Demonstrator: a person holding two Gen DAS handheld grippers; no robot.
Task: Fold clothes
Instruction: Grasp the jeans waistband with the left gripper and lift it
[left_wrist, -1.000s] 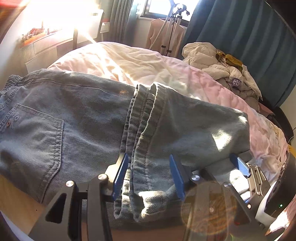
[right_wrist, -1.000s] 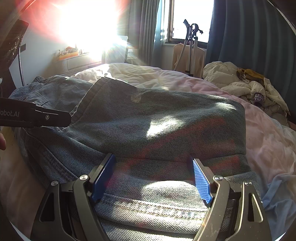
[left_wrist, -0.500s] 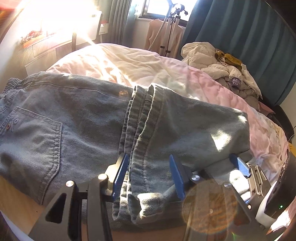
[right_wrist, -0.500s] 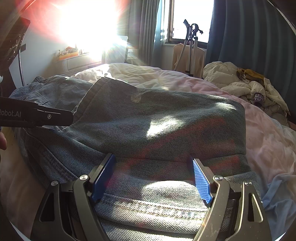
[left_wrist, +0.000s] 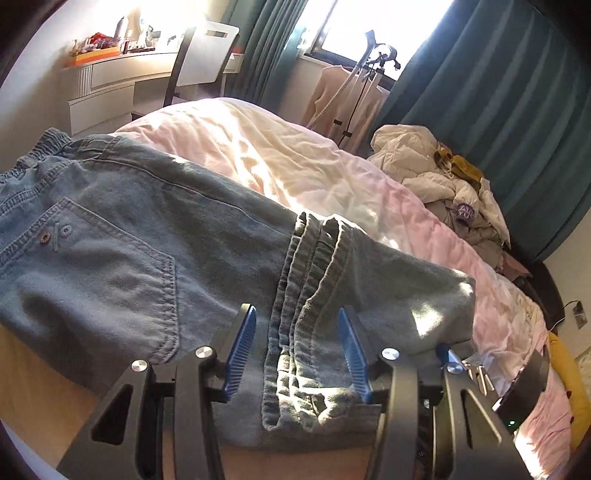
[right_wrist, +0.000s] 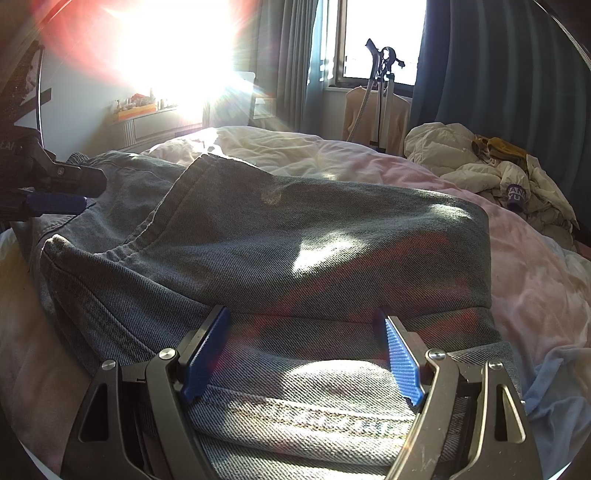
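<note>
A pair of faded blue denim jeans (left_wrist: 155, 236) lies folded across a bed covered by a rumpled pale pink duvet (left_wrist: 295, 170), its leg hems doubled back over the seat and stacked in ridges near the middle of the garment. The left gripper (left_wrist: 297, 341) hangs over those stacked hems with its blue-padded jaws spread wide, the hem bundle lying loosely between them and touching neither pad. Compared with half a second ago, the left wrist view has swung upward and away from the sun: the glare that washed out the far wall is gone, and a white desk (left_wrist: 110, 79) with a white-backed chair (left_wrist: 205, 55) beyond the jeans is now plainly visible. The back pocket with its copper rivet (left_wrist: 45, 236) sits further toward the left edge of that view than before.

The right gripper (right_wrist: 303, 354) is parked at the near edge of the jeans (right_wrist: 295, 240), jaws likewise held apart, with a sunlit fold of denim resting between them ungripped. Its view is almost unchanged, though the left gripper (right_wrist: 55, 192) at the jeans' left side now appears lower and tilted. A heap of cream clothing (right_wrist: 491, 173) lies on the duvet beyond the jeans, before dark teal curtains (right_wrist: 517, 74).
</note>
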